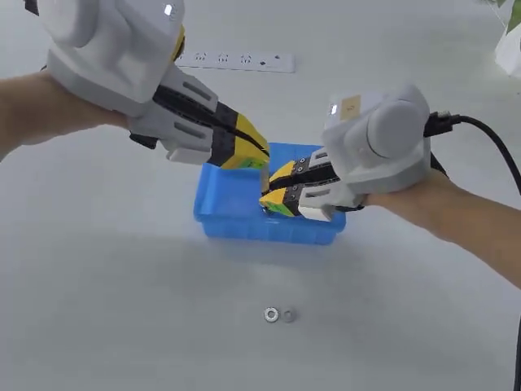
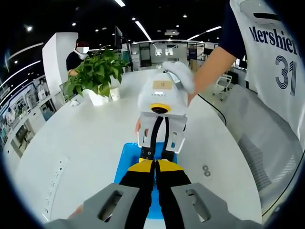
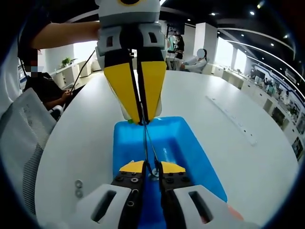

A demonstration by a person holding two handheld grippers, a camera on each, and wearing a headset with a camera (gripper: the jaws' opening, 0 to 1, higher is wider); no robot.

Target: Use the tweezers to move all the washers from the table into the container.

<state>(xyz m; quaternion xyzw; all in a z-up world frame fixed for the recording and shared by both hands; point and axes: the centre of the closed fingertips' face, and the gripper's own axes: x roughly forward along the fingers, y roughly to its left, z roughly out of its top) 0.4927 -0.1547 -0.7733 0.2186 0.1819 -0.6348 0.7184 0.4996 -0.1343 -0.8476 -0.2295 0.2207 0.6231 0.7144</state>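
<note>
Firstly, head view, claws: left claw (image 1: 244, 153) and right claw (image 1: 281, 197) meeting tip to tip above the container (image 1: 236, 226), left reaching in from its far-left side, right from its right side.
Head view, washers: two washers (image 1: 279, 314) just beside each other on the surface (image 1: 98, 285), outside the container, off its near wall and apart from it.
Left gripper view, left claw: shut, yellow tips side by side over the container's near end; right claw facing it head-on; washers off the container's right side.
Right gripper view, tweezers: tweezers (image 3: 147, 145) as thin dark legs over the container's middle, upper end clamped in the left claw, lower end between the right claw's jaws.
Right gripper view, right claw: jaws drawn close about the tweezers; pinching or merely beside, cannot tell.
Long axis: claw to claw along the container.
Judgement, coming move: washers below and nearward of the tweezers; right claw the nearer.
</note>
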